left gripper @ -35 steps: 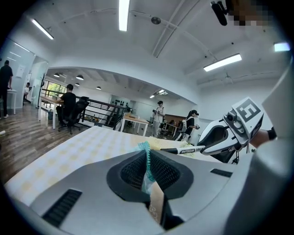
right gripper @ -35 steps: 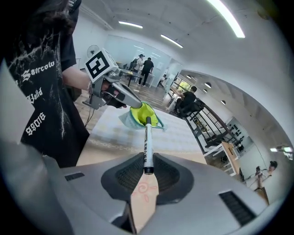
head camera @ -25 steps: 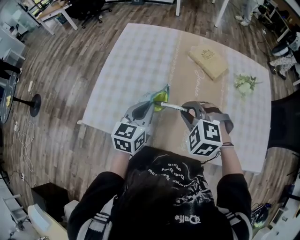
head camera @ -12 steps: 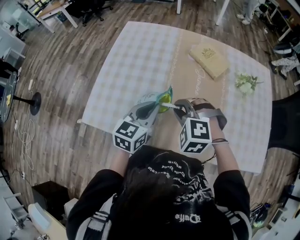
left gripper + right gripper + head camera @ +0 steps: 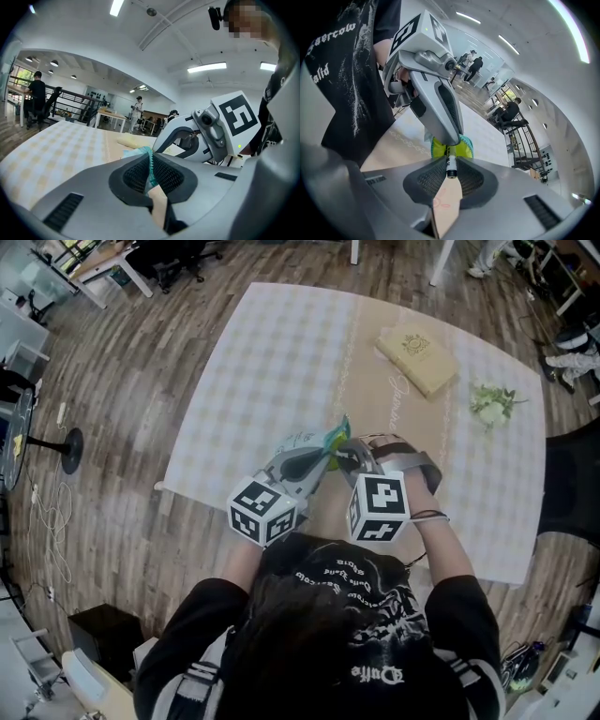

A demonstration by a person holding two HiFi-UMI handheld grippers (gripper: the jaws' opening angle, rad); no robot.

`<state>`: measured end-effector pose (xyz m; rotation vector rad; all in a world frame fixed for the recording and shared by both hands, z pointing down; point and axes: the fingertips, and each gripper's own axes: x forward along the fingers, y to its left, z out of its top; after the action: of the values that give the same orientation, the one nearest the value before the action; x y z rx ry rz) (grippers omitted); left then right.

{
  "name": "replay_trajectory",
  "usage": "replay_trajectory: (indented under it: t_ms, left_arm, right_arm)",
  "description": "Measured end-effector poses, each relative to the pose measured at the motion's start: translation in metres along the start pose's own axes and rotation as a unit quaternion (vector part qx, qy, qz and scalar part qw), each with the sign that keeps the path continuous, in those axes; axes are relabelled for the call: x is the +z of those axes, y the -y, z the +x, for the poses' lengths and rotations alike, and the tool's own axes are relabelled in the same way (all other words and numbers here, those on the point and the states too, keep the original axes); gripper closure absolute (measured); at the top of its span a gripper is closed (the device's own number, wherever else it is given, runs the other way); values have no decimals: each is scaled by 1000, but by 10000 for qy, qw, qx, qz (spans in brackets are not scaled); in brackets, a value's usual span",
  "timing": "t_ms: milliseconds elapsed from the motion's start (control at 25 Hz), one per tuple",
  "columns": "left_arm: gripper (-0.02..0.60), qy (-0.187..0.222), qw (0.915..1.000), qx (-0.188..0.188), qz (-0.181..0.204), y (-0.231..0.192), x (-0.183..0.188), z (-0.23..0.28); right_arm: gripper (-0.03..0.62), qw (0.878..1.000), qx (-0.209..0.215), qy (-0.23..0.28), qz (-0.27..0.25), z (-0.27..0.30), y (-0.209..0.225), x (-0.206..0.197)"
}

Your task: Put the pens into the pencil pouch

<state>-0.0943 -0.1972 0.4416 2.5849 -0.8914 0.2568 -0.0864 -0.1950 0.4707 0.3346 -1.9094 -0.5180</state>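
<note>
Pen: white barrel with dark print and a black butt end that faces the camera in the right gripper view. It lies along the jaws and points at the pouch.
Pen's place: between the pads of the right gripper, above the table near its front edge. Its far end is hidden behind the left gripper.
Pouch: soft, yellow-green inside, with a teal zipper edge. It is lifted at one side, and the mouth gapes toward the pen.
Pouch contents: I cannot tell. The pen's tip is at the mouth, but whether it is inside is hidden.
Left gripper: clenched on the pouch's teal zipper edge, which is pinched between the ribbed pads.
Right gripper: grasping the pen near its butt end, with the jaws narrowed on the barrel.
Grippers together: tips close, meeting at the pouch in the head view.
Table: covered by a pale checked cloth with a tan strip down the middle.
Elsewhere on the table: a tan book and a small sprig of flowers, both well apart from the pouch.
</note>
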Motion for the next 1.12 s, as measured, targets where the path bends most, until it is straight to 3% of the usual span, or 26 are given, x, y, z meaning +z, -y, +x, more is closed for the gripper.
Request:
replay_trajectory:
  t_ms: [200,480,680,840,1120]
  left_arm:
    - [545,10,9996,-236,-122,7,-3,4]
    - [545,285,9954,-563,-721,5,-1,-2]
    - [545,350,9952,-461,-785,-1,-1,-5]
    - [545,407,9948,-237,-905,-12,0,-7]
    - [545,465,9941,-85,-980,-19,2,-5]
  right_arm:
    - [516,9999,125,22,3,9,-6,3]
    - [516,9997,248,77,20,15,-10,7]
    - [511,9996,96,225,128,16,-6,12]
    - [413,9983,-129,391,411,12,4,14]
    - [370,9909,-425,705,1063,-6,22,11]
